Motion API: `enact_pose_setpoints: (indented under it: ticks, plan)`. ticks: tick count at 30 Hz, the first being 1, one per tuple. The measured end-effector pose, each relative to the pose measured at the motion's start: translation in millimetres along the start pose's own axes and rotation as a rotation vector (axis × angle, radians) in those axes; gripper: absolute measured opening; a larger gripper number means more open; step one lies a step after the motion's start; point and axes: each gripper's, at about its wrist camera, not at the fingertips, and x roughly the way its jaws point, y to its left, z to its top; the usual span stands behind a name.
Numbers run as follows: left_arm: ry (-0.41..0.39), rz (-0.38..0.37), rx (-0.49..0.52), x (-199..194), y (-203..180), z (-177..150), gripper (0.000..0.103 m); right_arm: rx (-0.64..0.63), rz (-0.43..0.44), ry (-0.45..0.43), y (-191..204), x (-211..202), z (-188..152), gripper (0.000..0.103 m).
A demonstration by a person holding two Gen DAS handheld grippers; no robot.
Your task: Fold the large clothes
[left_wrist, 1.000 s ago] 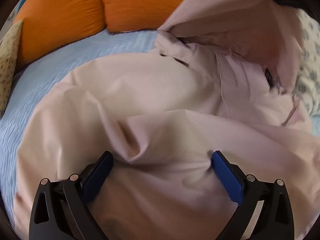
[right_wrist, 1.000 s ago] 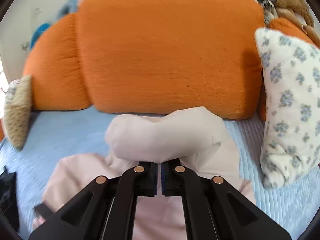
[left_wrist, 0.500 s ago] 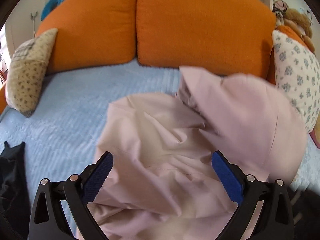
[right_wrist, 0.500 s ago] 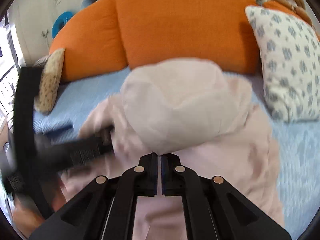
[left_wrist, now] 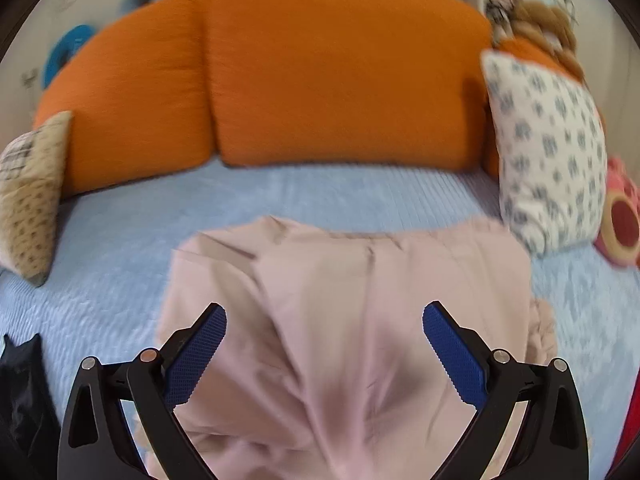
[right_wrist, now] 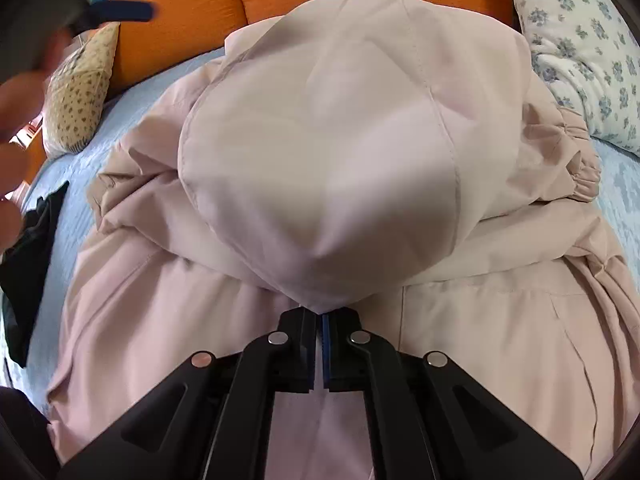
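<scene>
A large pale pink jacket [left_wrist: 352,312] lies spread on the light blue bedspread [left_wrist: 120,248]. In the left wrist view my left gripper [left_wrist: 324,344] hovers above the jacket, open, its blue pads wide apart with nothing between them. In the right wrist view my right gripper [right_wrist: 318,344] is shut on a fold of the pink jacket [right_wrist: 328,168], and the pinched cloth billows up in front of the camera over the rest of the garment. The left gripper shows as a blurred dark shape with a blue pad at the upper left [right_wrist: 120,12], held by a hand [right_wrist: 16,92].
Two big orange cushions [left_wrist: 312,80] line the back of the bed. A beige patterned pillow [left_wrist: 28,200] sits at the left, a white floral pillow [left_wrist: 552,152] at the right. A black garment [left_wrist: 20,392] lies at the left edge, a red and pink toy [left_wrist: 620,220] at the right.
My left gripper has risen away from the jacket, staying open. My right gripper has carried its pinched fold across and down over the garment, still shut on it.
</scene>
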Motion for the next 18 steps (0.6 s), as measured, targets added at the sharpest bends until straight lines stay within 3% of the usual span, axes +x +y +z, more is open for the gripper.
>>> enact_pose_setpoints:
  ticks: [7, 14, 18]
  plan:
    - [0.118, -0.065, 0.045, 45, -21, -22, 0.1, -0.023, -0.008, -0.005, 1, 2, -3, 0.003]
    - [0.22, -0.062, 0.09, 84, -28, -50, 0.1, -0.037, -0.013, 0.004, 2, 0, -3, 0.003]
    - [0.237, -0.053, 0.075, 96, -26, -65, 0.1, -0.03, 0.005, 0.023, -1, -14, -2, 0.021]
